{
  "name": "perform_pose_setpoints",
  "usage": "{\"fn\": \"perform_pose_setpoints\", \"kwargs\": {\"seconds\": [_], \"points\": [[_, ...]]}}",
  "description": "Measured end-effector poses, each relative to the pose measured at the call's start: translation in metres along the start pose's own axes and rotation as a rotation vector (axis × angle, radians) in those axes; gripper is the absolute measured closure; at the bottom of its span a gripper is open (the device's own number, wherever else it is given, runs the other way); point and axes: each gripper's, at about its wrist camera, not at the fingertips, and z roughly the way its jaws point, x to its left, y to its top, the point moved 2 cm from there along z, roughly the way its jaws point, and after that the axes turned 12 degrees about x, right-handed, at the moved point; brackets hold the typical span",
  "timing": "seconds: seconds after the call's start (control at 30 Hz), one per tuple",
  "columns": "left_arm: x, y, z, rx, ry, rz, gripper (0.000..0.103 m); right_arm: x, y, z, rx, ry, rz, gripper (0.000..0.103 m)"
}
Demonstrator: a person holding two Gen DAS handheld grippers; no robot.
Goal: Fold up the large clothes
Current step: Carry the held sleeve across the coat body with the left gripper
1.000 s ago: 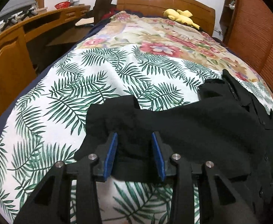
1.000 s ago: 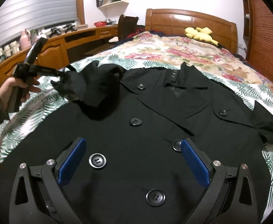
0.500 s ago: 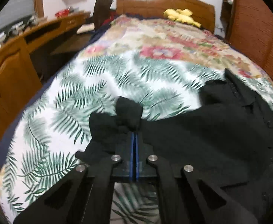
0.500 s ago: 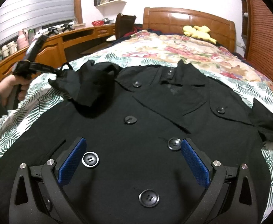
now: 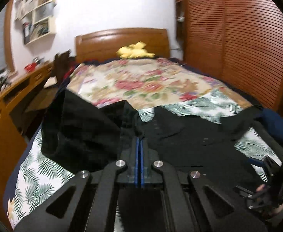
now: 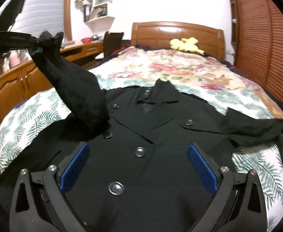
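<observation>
A large black buttoned coat of soft woven cloth [image 6: 160, 154] is spread front-up across the foot of a bed covered with a palm-leaf and floral printed bedspread [image 6: 189, 71], its collar toward the wooden headboard [image 6: 178, 32]. That flat layout is presumably chosen so that the sleeves can be folded inward over the body.

The left gripper [image 5: 139, 143] is seen with its blue pads pressed together, and the cuff end of the coat's left-hand black sleeve [image 6: 73, 85] is pinched between them. In the right wrist view the sleeve is held raised off the bedspread, stretched from the gripper at the upper left down to the shoulder seam. The lift is judged to serve the fold: cloth carried clear of the bed can be laid over the chest without dragging or bunching.

The right gripper [image 6: 139, 166] is held low over the coat's lower front, its blue pads spread wide with nothing between them; two round buttons are seen in the gap. It is probably kept there to steady the body or to wait for its own turn. The opposite sleeve [image 6: 253, 127] is left lying out to the right on the bedspread, not yet folded.

A yellow plush toy [image 6: 185, 44] is seen by the headboard, well apart from the work.
</observation>
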Motion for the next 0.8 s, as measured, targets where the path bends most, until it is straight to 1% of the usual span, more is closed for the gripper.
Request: {"fn": "perform_pose_setpoints", "kwargs": {"seconds": [0.1, 0.17, 0.2, 0.3, 0.4, 0.5, 0.57, 0.63, 0.73, 0.8], "points": [[-0.027, 0.0, -0.017, -0.017, -0.023, 0.043, 0.103, -0.014, -0.009, -0.02, -0.018, -0.028, 0.018, 0.0], [-0.043, -0.004, -0.026, -0.02, -0.018, 0.064, 0.103, -0.021, -0.016, -0.028, -0.023, -0.04, 0.029, 0.0], [-0.051, -0.008, -0.028, -0.007, -0.02, 0.077, 0.103, -0.024, -0.02, -0.031, -0.023, -0.05, 0.031, 0.0], [-0.072, -0.019, -0.03, 0.036, -0.075, 0.107, 0.103, -0.031, -0.032, -0.029, -0.001, -0.098, 0.024, 0.0], [-0.085, -0.036, -0.032, 0.067, -0.121, 0.119, 0.101, -0.039, -0.039, -0.023, 0.026, -0.101, 0.043, 0.0], [-0.101, -0.055, -0.04, 0.061, -0.154, 0.135, 0.095, -0.043, -0.04, -0.024, 0.035, -0.105, 0.053, 0.0], [-0.107, -0.069, -0.05, 0.04, -0.171, 0.142, 0.085, -0.044, -0.042, -0.03, 0.028, -0.108, 0.053, 0.0], [-0.112, -0.078, -0.058, 0.02, -0.187, 0.142, 0.078, -0.046, -0.042, -0.035, 0.019, -0.111, 0.054, 0.0], [-0.115, -0.095, -0.067, -0.007, -0.225, 0.127, 0.072, -0.052, -0.04, -0.042, 0.006, -0.107, 0.068, 0.0], [-0.117, -0.106, -0.07, -0.025, -0.213, 0.119, 0.07, -0.055, -0.04, -0.046, -0.004, -0.098, 0.081, 0.0]]}}
